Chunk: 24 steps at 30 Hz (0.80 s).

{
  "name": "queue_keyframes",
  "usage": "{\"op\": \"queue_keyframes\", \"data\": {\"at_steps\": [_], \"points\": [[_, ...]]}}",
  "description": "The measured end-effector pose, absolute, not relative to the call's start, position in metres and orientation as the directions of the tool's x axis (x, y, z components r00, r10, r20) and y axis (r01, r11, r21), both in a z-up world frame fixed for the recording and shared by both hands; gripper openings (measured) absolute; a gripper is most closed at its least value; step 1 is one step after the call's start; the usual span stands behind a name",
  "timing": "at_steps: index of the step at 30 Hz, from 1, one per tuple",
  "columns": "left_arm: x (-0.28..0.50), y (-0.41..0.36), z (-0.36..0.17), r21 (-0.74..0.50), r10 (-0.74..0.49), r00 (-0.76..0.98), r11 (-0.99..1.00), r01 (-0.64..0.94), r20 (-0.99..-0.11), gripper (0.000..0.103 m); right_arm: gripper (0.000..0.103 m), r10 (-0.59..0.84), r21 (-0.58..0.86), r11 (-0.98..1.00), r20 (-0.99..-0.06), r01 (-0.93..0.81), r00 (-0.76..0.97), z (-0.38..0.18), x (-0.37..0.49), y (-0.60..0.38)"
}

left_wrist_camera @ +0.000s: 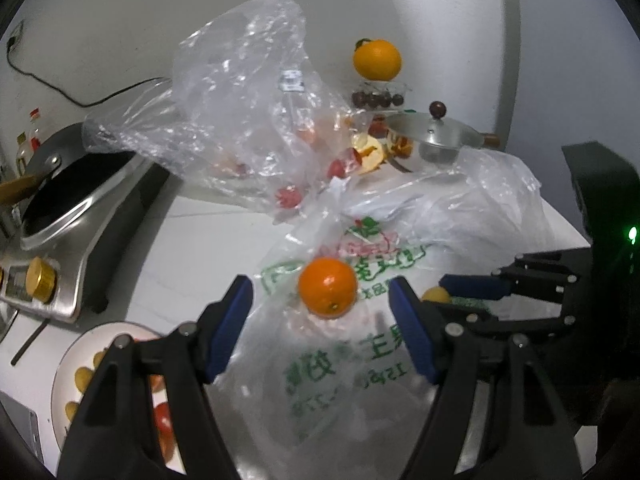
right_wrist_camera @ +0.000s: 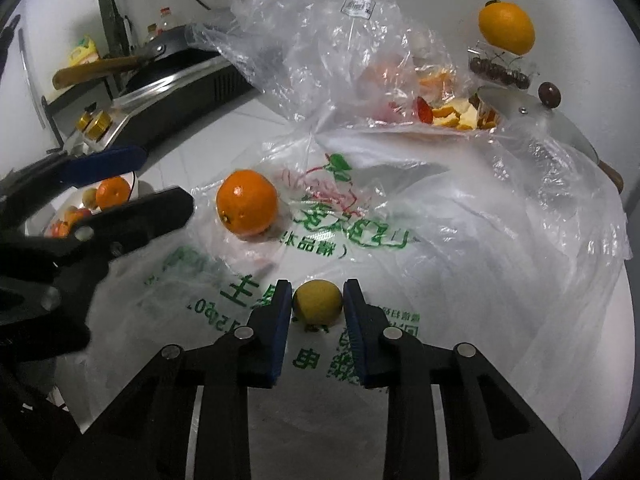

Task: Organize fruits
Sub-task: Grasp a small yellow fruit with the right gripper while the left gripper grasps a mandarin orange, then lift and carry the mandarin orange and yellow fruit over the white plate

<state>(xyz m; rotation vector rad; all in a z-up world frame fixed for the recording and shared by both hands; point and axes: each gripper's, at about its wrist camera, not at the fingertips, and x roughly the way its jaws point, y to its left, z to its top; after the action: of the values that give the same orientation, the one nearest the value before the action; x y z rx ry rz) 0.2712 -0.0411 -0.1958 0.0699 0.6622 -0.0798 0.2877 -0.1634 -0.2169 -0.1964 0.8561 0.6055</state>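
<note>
so it's a white countertop against a plain white wall, a black cable trailing across it. Stainless cooker on the left, bottles behind it, lighting kinda dim and greyish

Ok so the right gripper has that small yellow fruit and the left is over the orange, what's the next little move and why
Probably lift the right gripper straight up: its pads already press both sides of the small yellow fruit, which sits on the printed plastic bag. The left gripper is open around the orange, not touching it, and could close next. The plate of fruit lies beside it.
</note>
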Motion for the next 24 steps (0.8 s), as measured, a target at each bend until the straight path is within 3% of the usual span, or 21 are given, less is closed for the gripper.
{"op": "queue_keyframes", "data": {"at_steps": [6, 12, 24], "points": [[0.282, -0.054, -0.203, 0.055, -0.065, 0.769, 0.990, 0.129, -0.636, 0.071, 0.029, 0.433, 0.089, 0.825, -0.734, -0.558, 0.523, -0.210, 0.294, -0.176], [0.299, -0.064, -0.216, 0.056, -0.068, 0.733, 0.988, 0.143, -0.677, 0.056, 0.028, 0.447, 0.099, 0.826, -0.715, -0.554, 0.537, -0.207, 0.297, -0.187], [0.317, -0.068, -0.222, 0.106, 0.005, 0.721, 0.990, 0.094, -0.693, 0.055, 0.029, 0.464, 0.122, 0.825, -0.704, -0.552, 0.538, -0.208, 0.303, -0.199]]}}
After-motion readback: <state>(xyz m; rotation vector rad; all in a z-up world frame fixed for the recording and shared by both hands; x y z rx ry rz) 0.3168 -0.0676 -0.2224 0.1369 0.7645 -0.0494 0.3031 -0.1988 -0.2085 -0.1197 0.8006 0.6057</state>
